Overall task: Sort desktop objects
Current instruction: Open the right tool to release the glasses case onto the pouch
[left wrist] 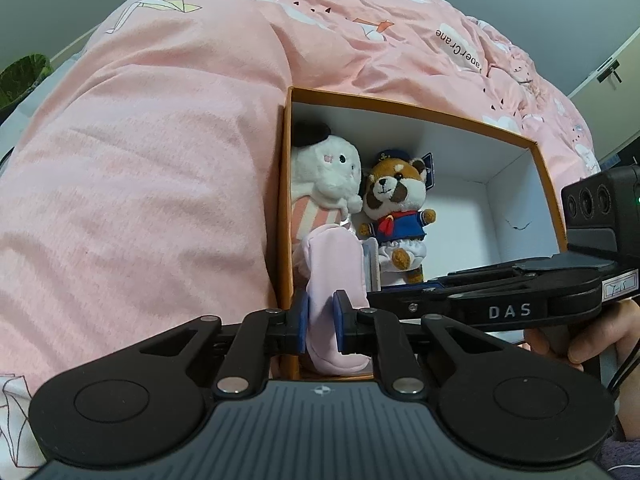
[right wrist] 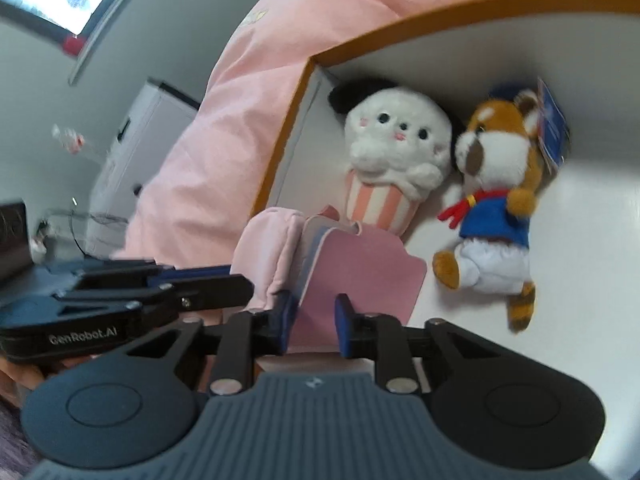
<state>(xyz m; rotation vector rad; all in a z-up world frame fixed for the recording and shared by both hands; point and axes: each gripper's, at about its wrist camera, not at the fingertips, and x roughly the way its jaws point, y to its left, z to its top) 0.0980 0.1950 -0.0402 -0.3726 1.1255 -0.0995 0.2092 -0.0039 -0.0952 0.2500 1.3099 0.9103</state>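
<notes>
An orange-rimmed box (left wrist: 416, 109) with white inside holds a white plush in a striped cup (left wrist: 326, 176) and a red panda plush in a blue sailor suit (left wrist: 394, 208), both also in the right wrist view (right wrist: 394, 148) (right wrist: 496, 196). My left gripper (left wrist: 321, 322) is shut on a soft pale pink pouch (left wrist: 336, 264) at the box's near left corner. My right gripper (right wrist: 314, 320) holds a pink notebook (right wrist: 368, 272) between its pads, right beside the pouch (right wrist: 268, 252). The right gripper shows from the side in the left wrist view (left wrist: 400, 294).
A pink quilt (left wrist: 152, 160) lies bunched around the box's left and far sides. A white cabinet (right wrist: 136, 156) stands by the wall beyond the quilt. The right part of the box floor (left wrist: 472, 232) is bare white.
</notes>
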